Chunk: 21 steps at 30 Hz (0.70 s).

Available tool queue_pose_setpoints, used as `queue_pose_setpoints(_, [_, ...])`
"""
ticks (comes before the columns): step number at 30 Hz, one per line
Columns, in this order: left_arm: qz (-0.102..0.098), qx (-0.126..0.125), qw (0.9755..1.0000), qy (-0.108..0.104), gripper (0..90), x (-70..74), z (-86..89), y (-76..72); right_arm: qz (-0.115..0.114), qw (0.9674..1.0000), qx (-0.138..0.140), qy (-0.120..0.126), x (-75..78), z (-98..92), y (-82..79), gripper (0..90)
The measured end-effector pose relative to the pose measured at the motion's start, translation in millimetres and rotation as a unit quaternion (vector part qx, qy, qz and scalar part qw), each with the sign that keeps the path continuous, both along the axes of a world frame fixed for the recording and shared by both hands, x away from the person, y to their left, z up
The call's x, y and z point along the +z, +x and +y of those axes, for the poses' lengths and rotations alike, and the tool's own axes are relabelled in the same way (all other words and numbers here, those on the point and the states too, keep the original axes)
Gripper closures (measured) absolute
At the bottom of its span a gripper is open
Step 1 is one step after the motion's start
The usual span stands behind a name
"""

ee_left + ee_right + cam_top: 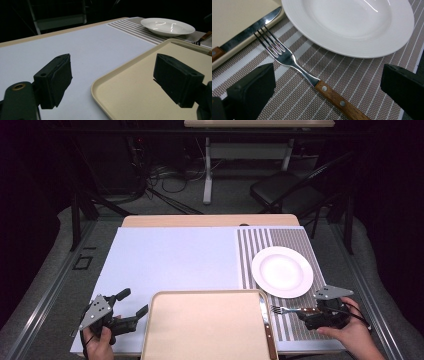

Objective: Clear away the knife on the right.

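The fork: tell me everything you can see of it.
The fork has four shiny metal tines and a slim metal neck that runs into a brown wooden handle with two metal rivets. It lies flat on the striped placemat, just below the white plate, apart from its rim, tines pointing toward the tray and the knife on the tray's edge. The right gripper straddles the handle with both jaws wide apart, neither touching it.
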State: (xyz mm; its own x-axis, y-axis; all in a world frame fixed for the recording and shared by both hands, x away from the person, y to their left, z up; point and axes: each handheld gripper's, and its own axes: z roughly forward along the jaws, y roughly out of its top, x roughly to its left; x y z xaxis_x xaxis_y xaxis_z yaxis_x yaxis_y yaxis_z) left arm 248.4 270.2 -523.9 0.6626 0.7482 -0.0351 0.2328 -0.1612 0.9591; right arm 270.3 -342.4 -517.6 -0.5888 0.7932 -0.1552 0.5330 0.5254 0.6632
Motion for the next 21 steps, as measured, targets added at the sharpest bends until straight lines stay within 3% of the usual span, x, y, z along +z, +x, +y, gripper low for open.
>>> queue_pose_setpoints(5, [0.000, 0.000, 1.0000, 0.000, 15.4, -0.1, -0.3, 0.1, 0.003, 0.9994, 0.017, -0.031, -1.4, 0.0, 2.1, 2.0])
queue_pose_setpoints(9, [0.000, 0.000, 1.0000, 0.001, 15.4, -0.2, -0.2, 0.1, 0.004, 0.9989, 0.029, -0.037, -2.2, -0.6, 4.8, 9.7])
queue_pose_setpoints(16, [-0.002, 0.002, 1.0000, 0.000, 15.4, -0.3, -0.5, 1.0, 0.006, 0.9953, 0.060, -0.076, 0.7, 4.2, 7.5, 13.7])
queue_pose_setpoints(21, [-0.001, 0.000, 1.0000, 0.002, 15.4, -0.5, -1.8, 1.2, 0.009, 0.9905, 0.086, -0.107, 2.9, 8.1, 9.3, 12.0])
